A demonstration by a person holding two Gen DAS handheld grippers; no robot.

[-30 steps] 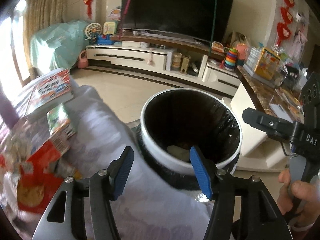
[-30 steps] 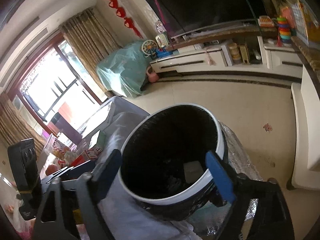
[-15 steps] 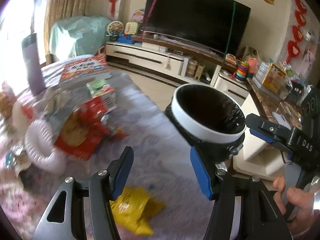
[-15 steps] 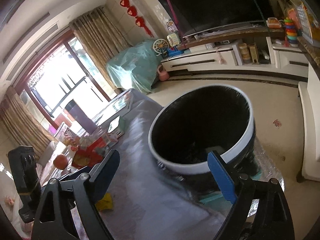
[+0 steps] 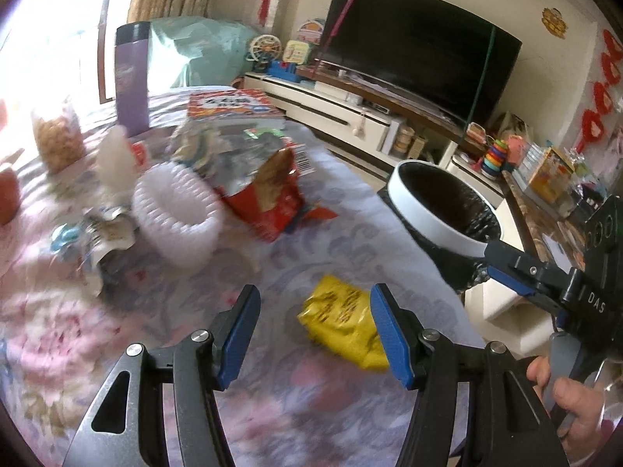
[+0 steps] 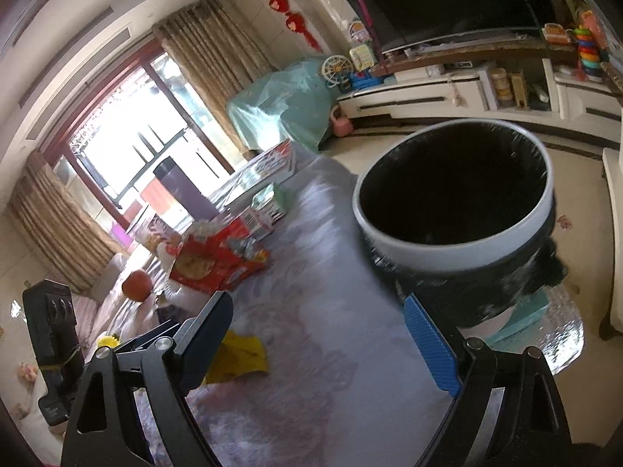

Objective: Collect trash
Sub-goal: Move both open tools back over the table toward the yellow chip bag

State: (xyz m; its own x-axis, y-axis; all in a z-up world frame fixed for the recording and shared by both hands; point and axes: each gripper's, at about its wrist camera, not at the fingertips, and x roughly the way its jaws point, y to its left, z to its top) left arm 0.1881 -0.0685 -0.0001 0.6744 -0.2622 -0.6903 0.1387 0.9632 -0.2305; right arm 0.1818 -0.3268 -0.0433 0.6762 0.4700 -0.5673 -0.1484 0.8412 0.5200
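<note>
Bin now off right; yellow wrapper beneath left tongs.

i count one bin, one yellow wrapper near it, one red snack bag farther off, one white ring, one purple flask.

Your table carries a lilac floral cloth. A crumpled yellow wrapper lies on it just ahead of your left fingers, nearer the right-hand one. Further ahead: torn red packet, white ribbed ring, purple flask, printed box. Edges blurred.
</note>
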